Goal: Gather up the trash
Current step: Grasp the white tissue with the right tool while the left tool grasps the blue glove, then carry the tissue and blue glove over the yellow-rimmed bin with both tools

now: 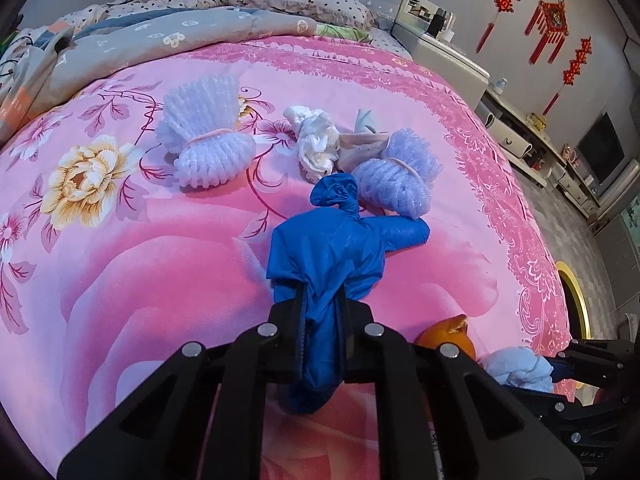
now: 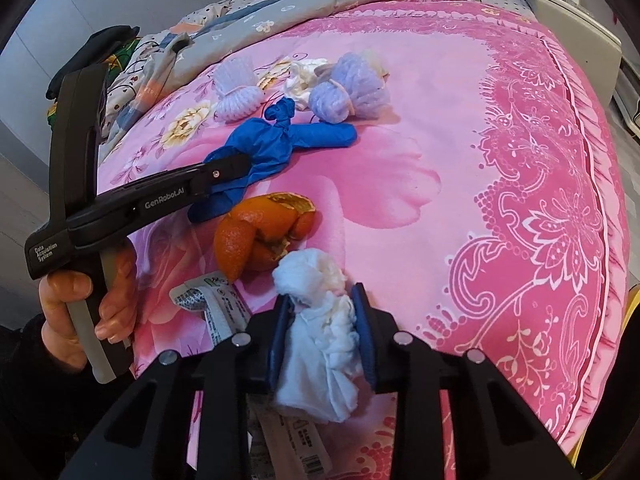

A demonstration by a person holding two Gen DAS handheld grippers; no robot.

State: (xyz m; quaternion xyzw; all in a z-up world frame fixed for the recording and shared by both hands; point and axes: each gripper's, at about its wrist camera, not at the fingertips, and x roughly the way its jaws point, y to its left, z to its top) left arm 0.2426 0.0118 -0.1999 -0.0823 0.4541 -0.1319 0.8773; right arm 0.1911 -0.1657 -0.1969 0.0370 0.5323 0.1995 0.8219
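Note:
My left gripper (image 1: 322,308) is shut on a blue rubber glove (image 1: 340,240) that lies on the pink bed cover; the glove also shows in the right wrist view (image 2: 276,140), with the left gripper (image 2: 236,170) clamped on its cuff end. My right gripper (image 2: 322,320) is shut on a crumpled white tissue (image 2: 320,320), which shows at the lower right of the left wrist view (image 1: 516,368). Orange peel (image 2: 260,232) lies just beyond the tissue. Two white foam fruit nets (image 1: 204,140) (image 1: 400,180) and a crumpled white bag (image 1: 316,140) lie farther up the bed.
A printed paper wrapper (image 2: 216,308) lies under my right gripper. A folded grey quilt (image 1: 160,40) and pillow (image 1: 312,0) are at the head of the bed. The bed's right edge (image 1: 560,280) drops to the floor by white cabinets (image 1: 452,60).

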